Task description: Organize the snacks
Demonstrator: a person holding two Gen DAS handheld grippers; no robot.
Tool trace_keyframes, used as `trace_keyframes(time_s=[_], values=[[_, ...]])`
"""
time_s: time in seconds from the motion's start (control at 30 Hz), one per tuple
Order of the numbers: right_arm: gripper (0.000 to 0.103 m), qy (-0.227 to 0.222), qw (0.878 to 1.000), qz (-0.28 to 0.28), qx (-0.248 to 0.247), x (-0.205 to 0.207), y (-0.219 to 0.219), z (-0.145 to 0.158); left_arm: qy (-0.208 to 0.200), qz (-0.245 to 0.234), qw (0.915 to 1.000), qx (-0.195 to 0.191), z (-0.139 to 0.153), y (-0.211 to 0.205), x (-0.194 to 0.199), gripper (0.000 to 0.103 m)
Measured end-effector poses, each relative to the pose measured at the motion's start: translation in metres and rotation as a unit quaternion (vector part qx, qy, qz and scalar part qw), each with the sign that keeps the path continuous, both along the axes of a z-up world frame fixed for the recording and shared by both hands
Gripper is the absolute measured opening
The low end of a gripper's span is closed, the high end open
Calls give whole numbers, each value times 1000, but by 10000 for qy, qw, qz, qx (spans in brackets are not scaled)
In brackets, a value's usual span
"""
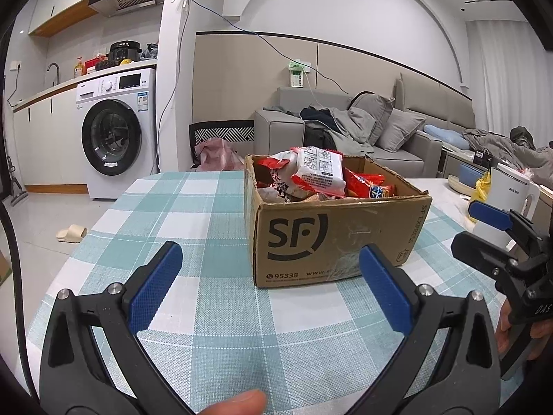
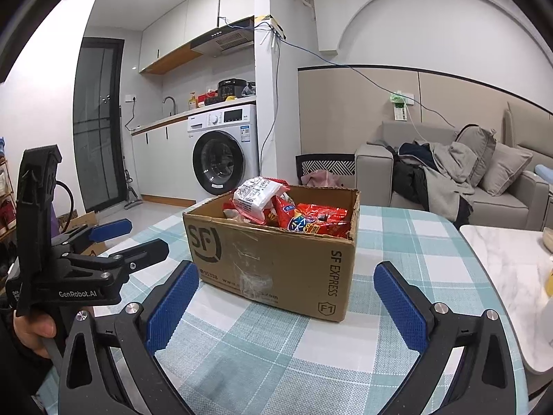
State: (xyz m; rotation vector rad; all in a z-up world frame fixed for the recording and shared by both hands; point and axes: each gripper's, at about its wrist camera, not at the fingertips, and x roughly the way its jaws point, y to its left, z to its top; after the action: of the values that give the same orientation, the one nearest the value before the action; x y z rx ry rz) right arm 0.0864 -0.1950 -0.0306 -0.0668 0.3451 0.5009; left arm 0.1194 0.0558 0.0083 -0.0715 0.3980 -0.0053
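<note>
A brown SF Express cardboard box (image 1: 331,238) stands on the checked tablecloth and shows in the right wrist view (image 2: 276,259) too. It holds several snack bags: a white and red bag (image 1: 319,169) on top and red bags (image 2: 318,223) beside it. My left gripper (image 1: 269,263) is open and empty, just short of the box's near side. My right gripper (image 2: 287,283) is open and empty, in front of the box's corner. Each gripper shows in the other's view: the right one (image 1: 484,231) at the right edge, the left one (image 2: 134,235) at the left.
The round table (image 1: 193,228) has a teal and white checked cloth. A white kettle (image 1: 508,193) and a yellow bag (image 1: 482,186) stand at the right. A marble-top table (image 2: 511,276) adjoins on the right. A washing machine (image 1: 115,131) and a grey sofa (image 1: 397,128) lie beyond.
</note>
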Motion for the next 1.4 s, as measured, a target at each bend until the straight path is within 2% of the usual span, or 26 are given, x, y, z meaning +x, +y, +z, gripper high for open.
trace_keyframes(time_s=[0.23,1.4], values=[[103,-29,9999,-51,103,0,-5,0,-90,-30,9999,85,-2,-4,-5,102],[103,-104,9999,-32,20,-3,-3,-1,-95,22,9999,71,-3,-4,-6,102]])
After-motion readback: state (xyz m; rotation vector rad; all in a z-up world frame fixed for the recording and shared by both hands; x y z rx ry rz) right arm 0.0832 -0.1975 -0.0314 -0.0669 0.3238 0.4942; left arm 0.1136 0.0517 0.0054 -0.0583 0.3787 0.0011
